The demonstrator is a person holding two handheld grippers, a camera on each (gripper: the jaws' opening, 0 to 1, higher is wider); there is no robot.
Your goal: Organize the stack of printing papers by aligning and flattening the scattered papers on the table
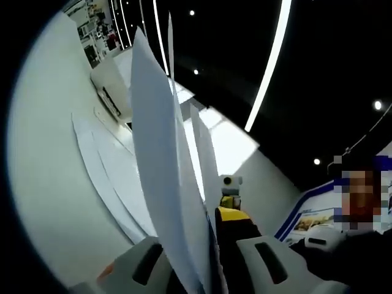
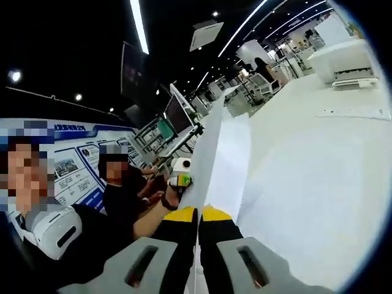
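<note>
White printing papers [image 1: 162,177] run up the centre of the left gripper view, edge-on and fanned into several sheets, from the bottom of the frame toward the top. Left gripper [image 1: 211,260]: grey jaws on either side of the sheets at bottom centre, clamped on them. More loose sheets [image 1: 107,165] lie flat on the white table [image 1: 43,184] at left centre, overlapping and askew. A white box-shaped machine [image 1: 110,86] sits at upper left on the table.

Right gripper view: right gripper [image 2: 197,215], yellow-and-black tips pressed together at bottom centre with the paper's edge pinched between them. The papers [image 2: 223,159] rise from the tips toward upper centre, above the table [image 2: 306,184], which occupies the right half. The other gripper [image 2: 180,177] appears at centre left, at the sheets' far edge. Two people [image 2: 119,184] at left, lower half of frame.
</note>
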